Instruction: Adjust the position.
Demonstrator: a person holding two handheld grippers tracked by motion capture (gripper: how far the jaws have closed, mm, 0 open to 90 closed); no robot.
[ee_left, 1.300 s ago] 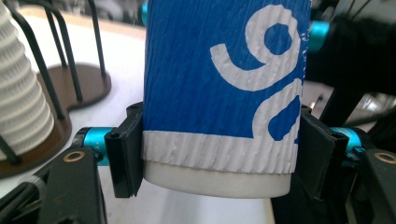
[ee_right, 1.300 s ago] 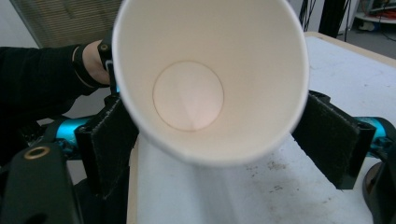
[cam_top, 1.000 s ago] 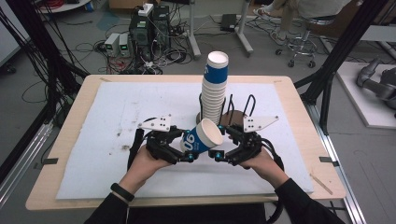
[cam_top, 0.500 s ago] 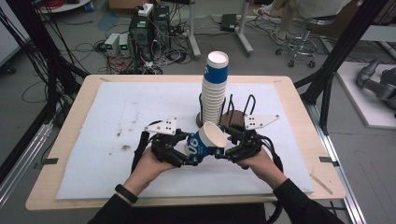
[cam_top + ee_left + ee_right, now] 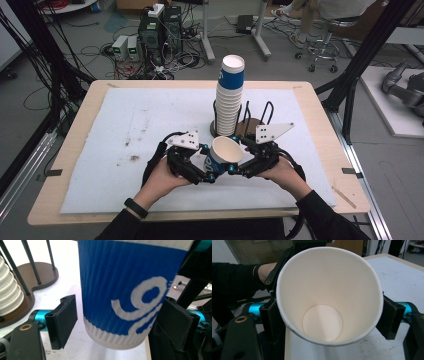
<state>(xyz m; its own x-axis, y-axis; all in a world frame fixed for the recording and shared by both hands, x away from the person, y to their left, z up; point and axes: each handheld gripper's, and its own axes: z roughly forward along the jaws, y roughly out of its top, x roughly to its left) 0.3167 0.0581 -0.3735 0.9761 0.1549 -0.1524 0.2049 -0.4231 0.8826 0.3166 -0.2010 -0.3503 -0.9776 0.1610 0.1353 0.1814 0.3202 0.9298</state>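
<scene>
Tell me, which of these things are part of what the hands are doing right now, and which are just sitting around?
In use:
blue paper cup, lifted off the table
right gripper, jaws pressed against the cup near its rim
left gripper, jaws open either side of the cup
stack of cups
cup holder

Just lying about:
white mat
computer boxes on the floor
stool

Ribbed matt paper cup [image 5: 130, 287], smooth white inside.

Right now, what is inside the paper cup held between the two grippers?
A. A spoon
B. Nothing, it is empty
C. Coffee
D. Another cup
B: the right gripper view looks straight into the cup and shows bare white walls and a bare bottom.
</scene>
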